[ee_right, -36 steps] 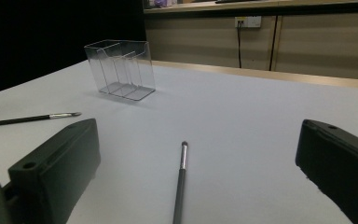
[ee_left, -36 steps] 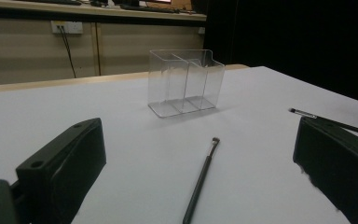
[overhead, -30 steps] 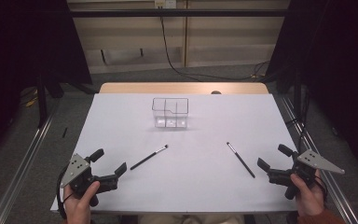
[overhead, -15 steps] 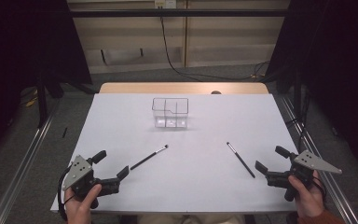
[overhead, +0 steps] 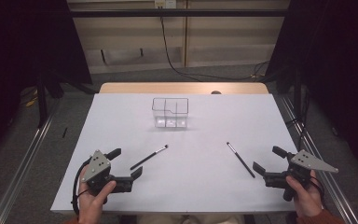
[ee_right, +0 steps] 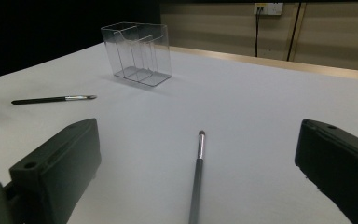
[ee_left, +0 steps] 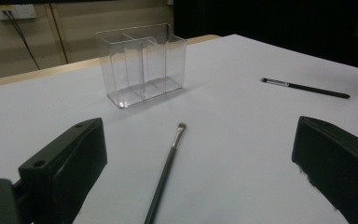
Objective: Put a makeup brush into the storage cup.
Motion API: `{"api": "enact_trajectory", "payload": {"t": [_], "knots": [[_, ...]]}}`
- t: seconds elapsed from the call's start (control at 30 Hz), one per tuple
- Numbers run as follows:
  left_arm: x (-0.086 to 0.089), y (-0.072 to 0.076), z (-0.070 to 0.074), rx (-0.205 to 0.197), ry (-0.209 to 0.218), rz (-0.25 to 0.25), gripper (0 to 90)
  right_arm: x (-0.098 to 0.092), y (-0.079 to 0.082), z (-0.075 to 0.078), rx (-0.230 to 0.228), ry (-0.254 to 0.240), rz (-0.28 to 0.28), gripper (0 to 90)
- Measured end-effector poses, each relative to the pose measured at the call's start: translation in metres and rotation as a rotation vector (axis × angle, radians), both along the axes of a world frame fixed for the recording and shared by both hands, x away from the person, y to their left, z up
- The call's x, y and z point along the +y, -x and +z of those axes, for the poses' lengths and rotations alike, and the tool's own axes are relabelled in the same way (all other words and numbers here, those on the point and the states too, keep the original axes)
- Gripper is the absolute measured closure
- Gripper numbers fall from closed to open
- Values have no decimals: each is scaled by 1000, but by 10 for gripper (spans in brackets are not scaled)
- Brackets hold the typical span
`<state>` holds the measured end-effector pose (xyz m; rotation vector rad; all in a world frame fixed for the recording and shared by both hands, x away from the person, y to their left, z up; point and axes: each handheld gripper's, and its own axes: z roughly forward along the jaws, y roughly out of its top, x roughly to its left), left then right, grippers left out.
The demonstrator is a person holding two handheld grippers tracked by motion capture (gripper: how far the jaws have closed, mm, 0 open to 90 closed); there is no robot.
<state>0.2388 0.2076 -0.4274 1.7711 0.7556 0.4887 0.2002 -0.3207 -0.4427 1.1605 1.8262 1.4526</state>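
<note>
Two thin black makeup brushes lie on the white table (overhead: 191,191). The left brush (overhead: 149,157) (ee_left: 168,168) points its bristle tip toward a clear plastic organizer (overhead: 170,113) (ee_left: 142,63) (ee_right: 137,53) standing at the far middle. The right brush (overhead: 240,160) (ee_right: 196,177) lies at an angle near the right side. My left gripper (overhead: 127,162) (ee_left: 200,154) is open, its jaws either side of the left brush's handle end. My right gripper (overhead: 266,158) (ee_right: 196,154) is open just right of the right brush, whose handle runs between its jaws. Neither holds anything.
The organizer has several empty compartments. A wooden table edge (overhead: 182,87) shows beyond the white sheet. Metal rails (overhead: 23,163) run along both sides on the floor, and dark curtains hang at left and right. A cable (overhead: 168,51) hangs down the back wall.
Both hands have shifted slightly inward toward their brushes. The brushes and the organizer have not moved, and both grippers stay open.
</note>
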Motion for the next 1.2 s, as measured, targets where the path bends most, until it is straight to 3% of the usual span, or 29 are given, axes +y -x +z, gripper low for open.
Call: {"api": "enact_trajectory", "payload": {"t": [0.2, 0.3, 0.53, 0.63, 0.77, 1.1, 1.2], "knots": [[-4, -10, 5, 11, -22, -5, 30, 0, -1, 0, 2, -2, 2, 0], [-6, -16, 6, 30, -6, -10, 37, 1, -1, 0, 1, -1, 4, 0], [-12, -32, 7, 30, -20, -14, 36, 1, -3, 0, 4, -3, 0, 0], [-14, -38, 10, 26, 0, -10, 36, 2, -3, 0, 4, -7, 5, 0], [-17, -46, 14, -6, -36, 11, 33, 2, -4, 0, 4, -2, 7, 0], [-25, -66, 11, 18, -61, -4, 33, 3, -5, -1, 6, 2, 12, 0], [-29, -72, 10, 21, -86, -17, 37, 3, -4, 0, 7, -2, 10, 0]]}}
